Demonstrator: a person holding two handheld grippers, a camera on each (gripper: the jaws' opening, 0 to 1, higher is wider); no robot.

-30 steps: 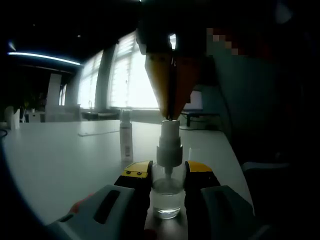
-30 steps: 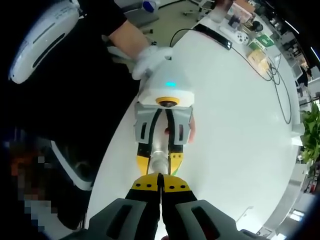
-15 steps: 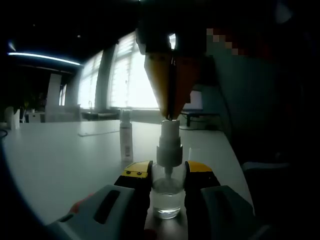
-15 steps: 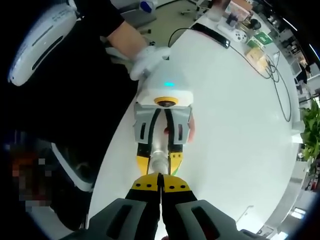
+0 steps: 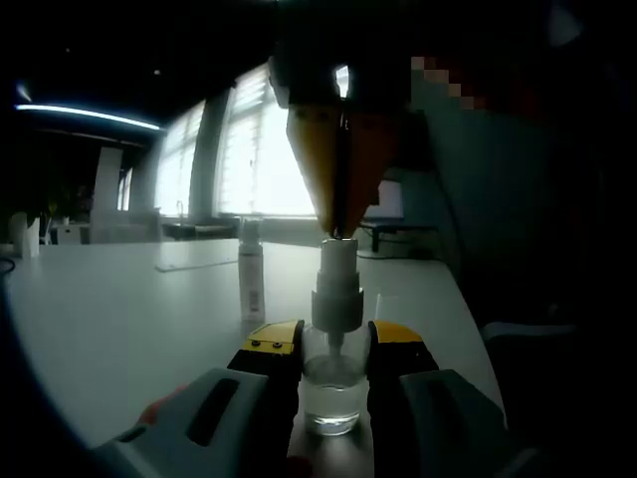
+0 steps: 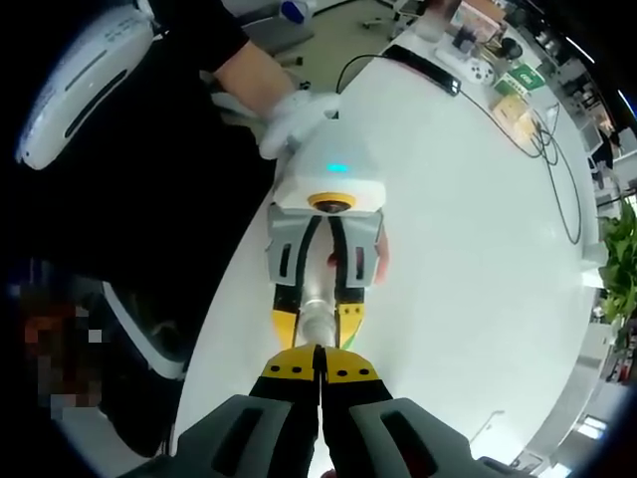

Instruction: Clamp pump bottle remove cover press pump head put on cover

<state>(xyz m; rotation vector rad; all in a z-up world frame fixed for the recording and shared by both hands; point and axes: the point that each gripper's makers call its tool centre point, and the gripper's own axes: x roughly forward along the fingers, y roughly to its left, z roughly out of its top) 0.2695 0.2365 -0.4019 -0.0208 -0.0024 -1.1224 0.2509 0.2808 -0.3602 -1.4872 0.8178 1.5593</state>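
You clamped the pump bottle [image 5: 333, 383] in your left claw [image 5: 334, 344] to steady it on the worktop [image 5: 119, 309], while your closed, empty right claw [image 5: 338, 224] pressed its pump head [image 5: 337, 261].

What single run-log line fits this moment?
left hand-held gripper: clamps pump bottle | right hand-held gripper: shut, tips on pump head | cover: off, on table
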